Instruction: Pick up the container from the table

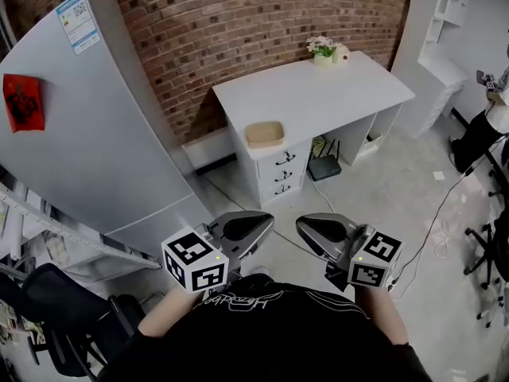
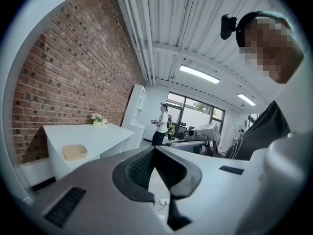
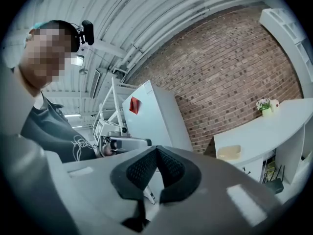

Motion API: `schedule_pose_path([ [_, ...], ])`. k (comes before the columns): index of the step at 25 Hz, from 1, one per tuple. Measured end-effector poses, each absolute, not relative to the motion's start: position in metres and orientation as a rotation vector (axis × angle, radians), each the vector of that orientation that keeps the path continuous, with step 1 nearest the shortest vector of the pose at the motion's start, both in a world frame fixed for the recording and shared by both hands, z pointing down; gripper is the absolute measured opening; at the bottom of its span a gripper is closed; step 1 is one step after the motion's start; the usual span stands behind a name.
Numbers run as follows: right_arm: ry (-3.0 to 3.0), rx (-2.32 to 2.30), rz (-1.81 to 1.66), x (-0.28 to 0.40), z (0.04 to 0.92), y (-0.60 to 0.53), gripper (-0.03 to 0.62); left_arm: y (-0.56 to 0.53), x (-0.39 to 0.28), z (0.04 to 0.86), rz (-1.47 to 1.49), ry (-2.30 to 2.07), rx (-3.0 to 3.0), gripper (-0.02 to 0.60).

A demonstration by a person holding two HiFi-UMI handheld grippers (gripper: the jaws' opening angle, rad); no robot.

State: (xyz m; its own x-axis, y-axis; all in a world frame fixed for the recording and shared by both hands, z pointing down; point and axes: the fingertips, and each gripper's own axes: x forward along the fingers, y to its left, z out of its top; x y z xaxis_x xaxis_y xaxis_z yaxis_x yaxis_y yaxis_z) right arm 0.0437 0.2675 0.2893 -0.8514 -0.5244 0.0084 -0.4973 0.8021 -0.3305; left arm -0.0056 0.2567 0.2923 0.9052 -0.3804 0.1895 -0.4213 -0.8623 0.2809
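A shallow beige container (image 1: 265, 134) sits at the near left corner of a white desk (image 1: 318, 94); it also shows small in the left gripper view (image 2: 74, 152) and the right gripper view (image 3: 229, 152). Both grippers are held close to my body, well short of the desk and above the floor. My left gripper (image 1: 266, 221) is shut with nothing between its jaws, its tips meeting (image 2: 154, 148). My right gripper (image 1: 302, 223) is shut too and holds nothing, its tips meeting (image 3: 156, 148).
A grey fridge (image 1: 87, 126) stands left of the desk against the brick wall. A small flower pot (image 1: 324, 50) sits at the desk's far edge. A black office chair (image 1: 60, 309) is at lower left. Cables (image 1: 445, 205) trail across the floor at right. A person (image 2: 161, 124) stands far off.
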Motion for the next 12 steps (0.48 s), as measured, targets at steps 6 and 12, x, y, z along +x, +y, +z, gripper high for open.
schedule_pose_path([
  [6, 2.833, -0.846, -0.582, 0.050, 0.294, 0.251, 0.005, 0.243, -0.007, 0.300, 0.181, -0.591, 2.714, 0.003],
  [12, 2.814, -0.863, -0.643, 0.045, 0.304, 0.224, 0.005, 0.214, -0.019, 0.314, 0.144, -0.589, 2.639, 0.003],
])
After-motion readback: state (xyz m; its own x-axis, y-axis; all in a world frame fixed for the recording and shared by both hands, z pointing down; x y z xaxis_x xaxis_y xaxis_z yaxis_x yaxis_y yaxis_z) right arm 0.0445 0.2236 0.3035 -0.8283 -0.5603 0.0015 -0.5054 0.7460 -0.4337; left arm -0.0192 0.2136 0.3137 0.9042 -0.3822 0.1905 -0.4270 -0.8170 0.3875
